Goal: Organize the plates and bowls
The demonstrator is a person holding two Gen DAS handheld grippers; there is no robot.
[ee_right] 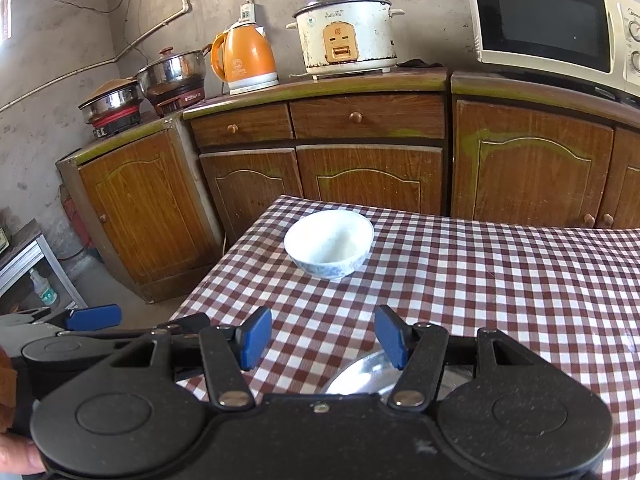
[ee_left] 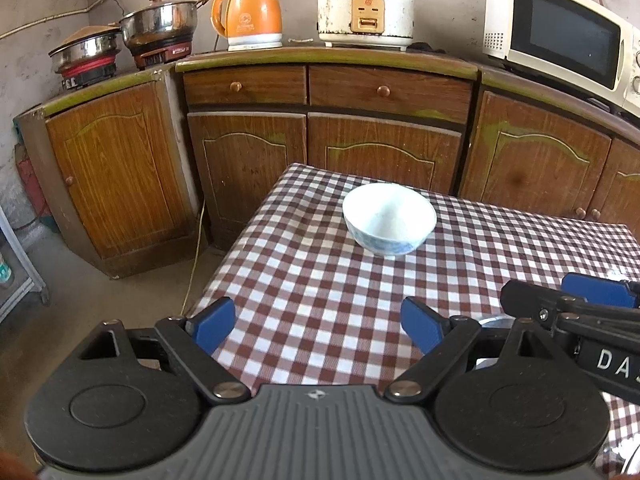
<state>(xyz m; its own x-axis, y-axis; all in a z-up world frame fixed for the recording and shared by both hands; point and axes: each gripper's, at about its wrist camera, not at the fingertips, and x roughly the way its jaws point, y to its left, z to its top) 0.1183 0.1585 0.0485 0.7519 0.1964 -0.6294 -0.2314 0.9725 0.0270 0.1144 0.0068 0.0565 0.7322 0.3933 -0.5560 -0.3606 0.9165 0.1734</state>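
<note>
A white bowl (ee_left: 389,218) with a blue pattern on its outside stands upright on the checked tablecloth (ee_left: 320,280), near the table's far left corner; the right wrist view has the bowl (ee_right: 329,243) too. My left gripper (ee_left: 318,322) is open over the table's near left part, well short of the bowl, with nothing between its blue pads. My right gripper (ee_right: 322,336) is open too and holds nothing. Under its right finger lies a shiny metal plate (ee_right: 360,372), mostly hidden by the gripper body. The right gripper's finger (ee_left: 600,290) shows at the left view's right edge.
Wooden cabinets (ee_left: 384,148) stand close behind the table. On their top are two steel pots (ee_left: 160,24) on burners, an orange kettle (ee_left: 248,16), a white rice cooker (ee_left: 366,6) and a microwave (ee_left: 560,36). A metal shelf (ee_right: 36,268) stands on the floor at left.
</note>
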